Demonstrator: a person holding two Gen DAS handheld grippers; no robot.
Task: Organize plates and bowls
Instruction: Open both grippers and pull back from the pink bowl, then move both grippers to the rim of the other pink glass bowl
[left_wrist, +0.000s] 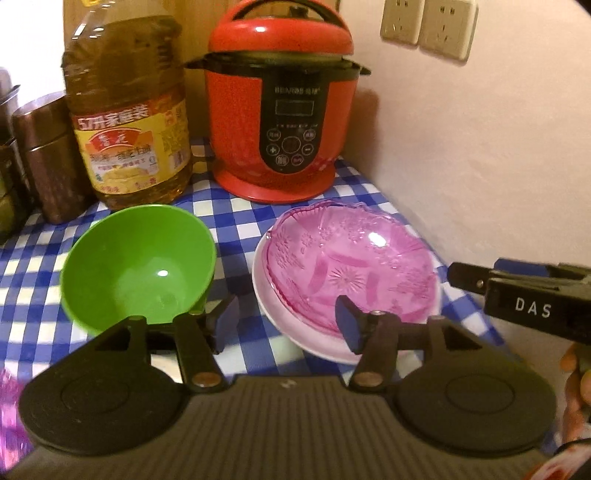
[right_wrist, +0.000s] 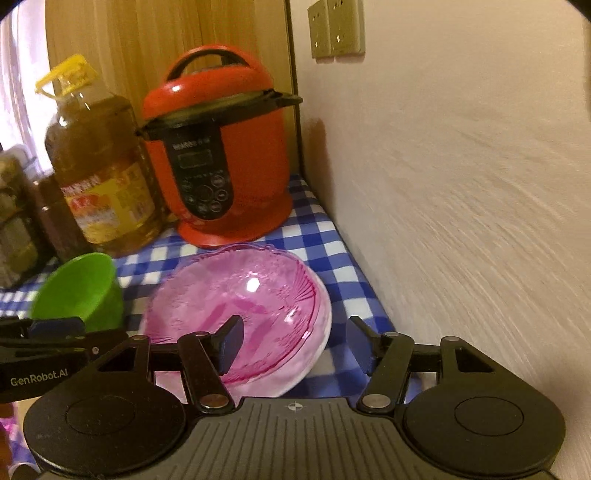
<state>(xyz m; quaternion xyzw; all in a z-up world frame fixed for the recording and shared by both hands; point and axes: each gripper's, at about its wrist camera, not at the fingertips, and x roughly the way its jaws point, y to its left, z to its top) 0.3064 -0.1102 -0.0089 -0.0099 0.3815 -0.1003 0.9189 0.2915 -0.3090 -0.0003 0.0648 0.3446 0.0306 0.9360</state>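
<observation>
We see pink bowl (right_wrist: 236, 299) nested on white plate (right_wrist: 295, 373), near wall (right_wrist: 461, 184); green bowl (left_wrist: 138, 264) beside, empty. We judge pink bowl rigid, slick, brittle; best gripped at near rim. Green bowl looks light, plastic. Left gripper (left_wrist: 288, 326) wide, empty. Right gripper (right_wrist: 295, 341) wide, empty, astride stack edge. Oil bottle (left_wrist: 127, 107) nearly full.

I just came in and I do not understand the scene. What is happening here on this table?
A person holds two grippers above a table with a blue checked cloth, tidying dishes. The left gripper and the right gripper are both open and hold nothing. A pink glass bowl sits on a white plate, and a green bowl stands beside them. Behind are a red cooker and an oil bottle.
</observation>
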